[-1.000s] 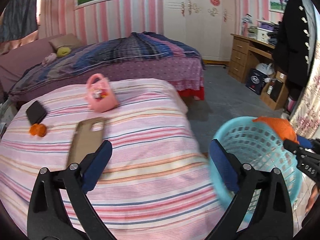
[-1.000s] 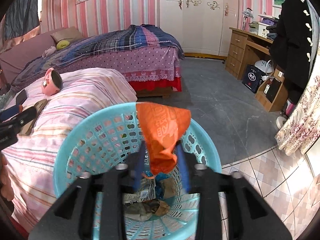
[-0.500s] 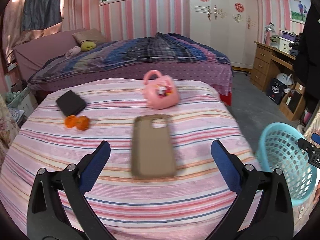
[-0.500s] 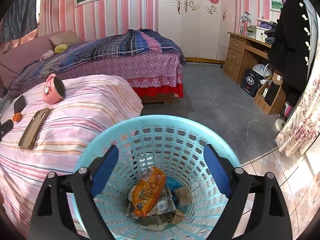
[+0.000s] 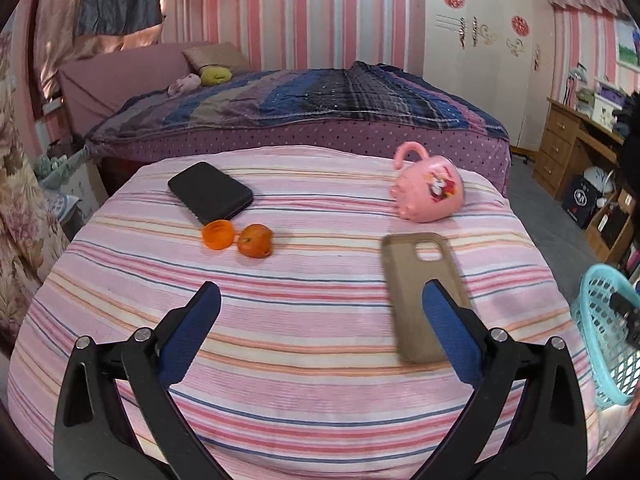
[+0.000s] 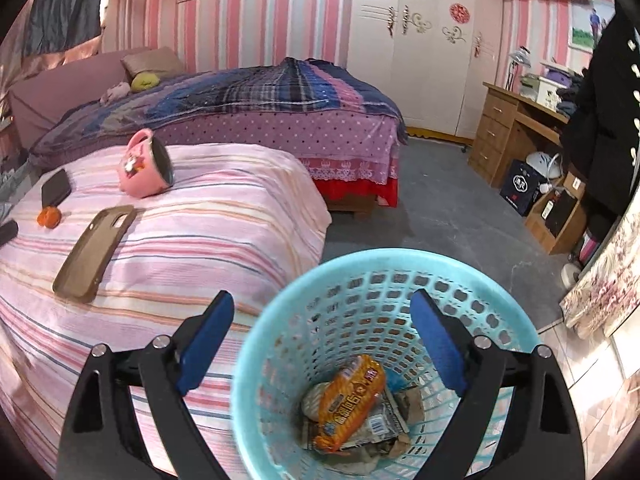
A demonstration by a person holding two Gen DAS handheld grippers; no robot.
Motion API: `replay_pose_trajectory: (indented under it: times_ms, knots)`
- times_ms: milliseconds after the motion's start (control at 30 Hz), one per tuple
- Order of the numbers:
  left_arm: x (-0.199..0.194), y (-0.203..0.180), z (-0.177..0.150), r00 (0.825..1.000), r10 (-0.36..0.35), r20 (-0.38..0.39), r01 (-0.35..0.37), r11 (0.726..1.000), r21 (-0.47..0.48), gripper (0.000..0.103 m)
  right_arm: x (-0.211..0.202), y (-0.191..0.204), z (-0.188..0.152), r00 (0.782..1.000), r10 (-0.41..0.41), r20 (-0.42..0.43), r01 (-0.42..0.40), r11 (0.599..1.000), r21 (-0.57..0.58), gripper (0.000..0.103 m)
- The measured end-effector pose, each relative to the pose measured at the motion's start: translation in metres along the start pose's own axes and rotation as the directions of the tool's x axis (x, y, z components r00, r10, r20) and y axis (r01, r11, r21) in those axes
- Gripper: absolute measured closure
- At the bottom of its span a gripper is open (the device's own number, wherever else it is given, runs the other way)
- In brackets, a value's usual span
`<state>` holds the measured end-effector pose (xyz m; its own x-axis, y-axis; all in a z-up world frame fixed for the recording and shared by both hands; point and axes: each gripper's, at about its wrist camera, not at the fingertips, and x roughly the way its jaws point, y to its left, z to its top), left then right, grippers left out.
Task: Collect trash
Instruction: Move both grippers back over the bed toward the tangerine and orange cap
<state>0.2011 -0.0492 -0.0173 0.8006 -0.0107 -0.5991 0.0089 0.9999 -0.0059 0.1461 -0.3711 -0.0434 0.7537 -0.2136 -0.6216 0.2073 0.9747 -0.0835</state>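
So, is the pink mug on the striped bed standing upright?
No, the pink mug lies on its side on the bed, opening facing sideways.

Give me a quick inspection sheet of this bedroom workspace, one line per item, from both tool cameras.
Surface: striped pink bedspread, rumpled.
Job's things: blue basket on the floor beside the bed; orange snack packet lies inside on other wrappers; orange peel pieces on the bedspread.
Clutter: black phone, brown phone case, pink mug on its side.
Grippers: left tool open, empty, above the bedspread; right tool opening, nothing between its fingers, over the basket.
Cables: nothing seen.
Surroundings: second bed with plaid quilt, white wardrobe, wooden desk.
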Motion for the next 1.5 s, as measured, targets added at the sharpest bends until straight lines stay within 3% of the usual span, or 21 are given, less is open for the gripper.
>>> replay_pose_trajectory:
  times_ms: [100,567,933,1500]
  knots:
    - [0.001,0.016,0.001,1.000,0.023,-0.003,-0.023,1.000,-0.011,0.006,0.001,0.013,0.000,1.000,0.010,-0.001,-0.010,1.000,0.005,0.011]
    - [0.021,0.080,0.001,0.996,0.069,-0.052,-0.070,0.997,-0.012,0.005,0.003,0.075,0.005,0.997,0.071,0.007,-0.071,0.997,0.020,0.009]
    - [0.047,0.126,0.016,0.987,0.145,-0.073,-0.147,0.989,-0.027,0.005,0.015,0.153,0.043,0.986,0.165,0.032,-0.166,0.986,0.007,0.009]
    - [0.077,0.177,0.015,0.967,0.214,-0.138,-0.227,0.970,-0.087,0.005,0.047,0.295,0.079,0.958,0.288,-0.013,-0.284,0.934,-0.215,0.009]
